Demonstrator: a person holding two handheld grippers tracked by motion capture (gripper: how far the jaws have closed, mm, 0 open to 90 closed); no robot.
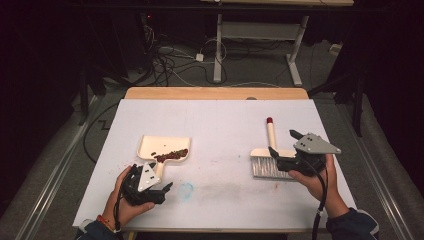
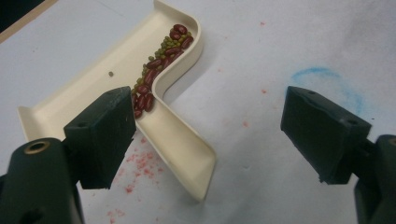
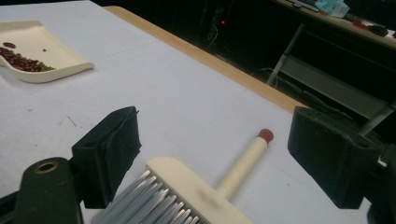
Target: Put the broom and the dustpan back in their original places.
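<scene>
A cream dustpan (image 1: 162, 148) (image 2: 116, 65) (image 3: 51, 56) lies left of centre on the white table, with red and green beans (image 1: 171, 154) (image 2: 161, 60) (image 3: 21, 61) piled along its back wall. My left gripper (image 1: 167, 189) (image 2: 205, 130) stands open just behind the dustpan's handle (image 2: 187, 149), which lies between the jaws untouched. A cream brush (image 1: 270, 155) (image 3: 205, 191) with grey bristles and a red-tipped handle (image 3: 265, 135) lies flat at the right. My right gripper (image 1: 282, 142) (image 3: 215, 158) is open above the brush, holding nothing.
A white sheet (image 1: 215, 125) covers the table, with a wooden edge (image 1: 215, 93) at the far side. A faint blue mark (image 1: 186, 190) (image 2: 327, 79) and red specks (image 2: 140, 163) stain the sheet. Cables (image 1: 175, 55) and a desk frame (image 1: 260, 45) lie beyond.
</scene>
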